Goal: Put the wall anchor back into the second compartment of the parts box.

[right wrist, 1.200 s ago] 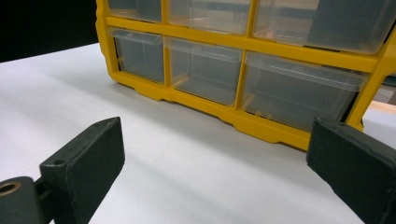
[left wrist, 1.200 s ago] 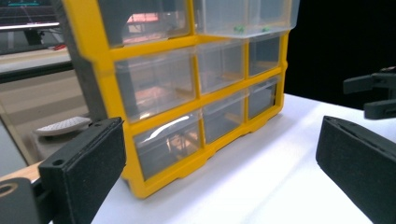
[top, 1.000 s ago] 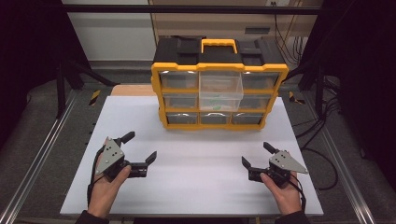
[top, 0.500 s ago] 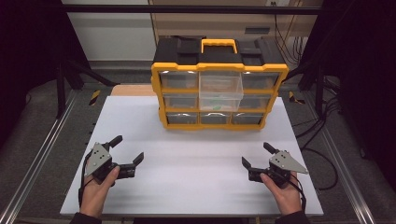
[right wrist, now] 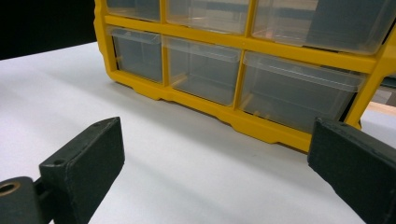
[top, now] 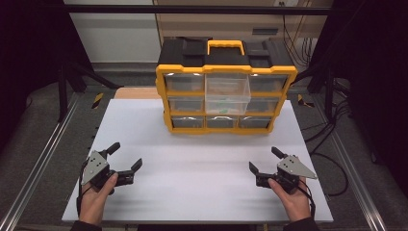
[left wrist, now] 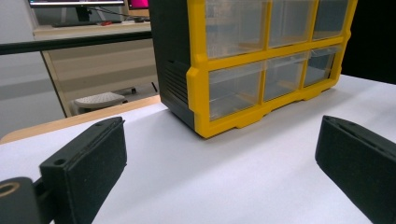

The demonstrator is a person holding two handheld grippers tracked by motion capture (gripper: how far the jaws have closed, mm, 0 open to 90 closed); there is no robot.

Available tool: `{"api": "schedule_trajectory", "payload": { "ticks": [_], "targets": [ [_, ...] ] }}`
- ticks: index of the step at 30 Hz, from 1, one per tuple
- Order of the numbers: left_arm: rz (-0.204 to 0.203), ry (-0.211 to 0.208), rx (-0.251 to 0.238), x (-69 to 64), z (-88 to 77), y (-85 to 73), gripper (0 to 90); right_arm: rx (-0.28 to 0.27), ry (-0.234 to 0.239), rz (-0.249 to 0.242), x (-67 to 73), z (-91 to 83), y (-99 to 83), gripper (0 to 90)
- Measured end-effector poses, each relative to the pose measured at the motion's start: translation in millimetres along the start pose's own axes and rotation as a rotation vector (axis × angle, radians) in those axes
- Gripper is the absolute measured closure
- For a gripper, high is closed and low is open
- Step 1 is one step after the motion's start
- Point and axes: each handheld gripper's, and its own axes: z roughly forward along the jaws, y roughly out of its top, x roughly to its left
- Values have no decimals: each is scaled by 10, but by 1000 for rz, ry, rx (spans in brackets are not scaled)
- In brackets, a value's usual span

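We see the yellow-and-black plastic drawer cabinet (top: 225, 94) standing upright at the far middle of the white table (top: 202, 178), with clear drawers in rows and one larger clear middle drawer (top: 227, 92) protruding forward. The left gripper (top: 126, 161) rests low near the table's front left corner, jaws spread wide and empty. The right gripper (top: 263, 160) sits near the front right, jaws likewise apart, holding nothing. Both grippers lie well apart from the cabinet, aimed toward its lower drawers.
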Motion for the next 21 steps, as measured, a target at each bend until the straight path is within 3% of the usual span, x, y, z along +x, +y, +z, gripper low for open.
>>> {"api": "schedule_trajectory", "payload": {
  "ticks": [12,21],
  "targets": [
    [4,17,7,28,-6,-81,17,0,1,-1,-3,-2,1,42],
    [4,1,14,21,18,-125,17,0,0,-2,-2,-1,1,42]
  ]
}}
